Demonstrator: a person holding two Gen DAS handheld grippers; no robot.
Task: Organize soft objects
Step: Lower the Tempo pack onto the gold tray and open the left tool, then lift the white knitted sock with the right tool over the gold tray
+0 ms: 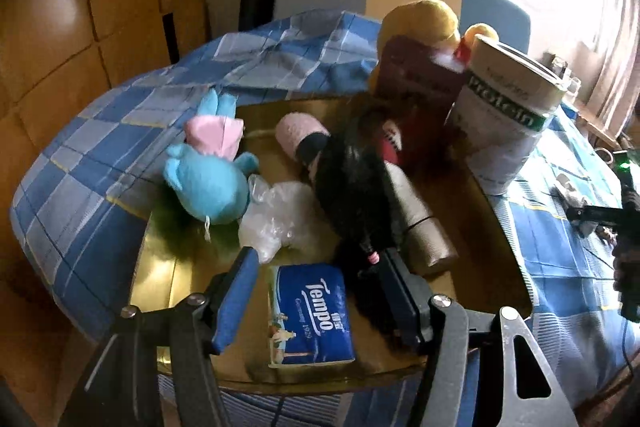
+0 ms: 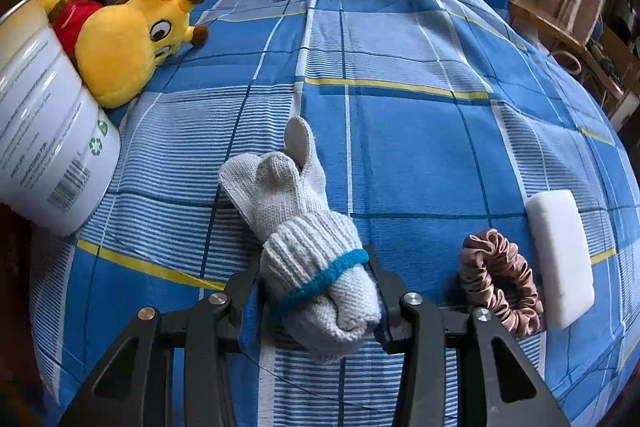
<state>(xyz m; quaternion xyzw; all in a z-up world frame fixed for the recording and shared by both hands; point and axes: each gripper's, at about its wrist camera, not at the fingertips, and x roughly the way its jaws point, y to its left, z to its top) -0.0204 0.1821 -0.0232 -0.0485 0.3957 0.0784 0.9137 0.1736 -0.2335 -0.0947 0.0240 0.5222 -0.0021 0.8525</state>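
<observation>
Your right gripper has its jaws clenched on the cuff end of the knitted glove, right at its blue band. The glove's long axis runs straight away from the jaws, fingers pointing toward the far side of the bed, cuff end nearest you. So the glove is already in hand on the right. The scrunchie lies just beside the glove on its right, with the white sponge touching the scrunchie's outer side.

Your left gripper stands released, nothing pressed between its jaws. The tissue pack lies flat on the tray in the gap between them, its long side roughly along your line of reach. The black hairpiece brushes the right jaw, so it could snag. To my eye the tray is where the soft things are gathering, and it lies past the tin to the glove's left; your left hand is the nearer one to it.
</observation>
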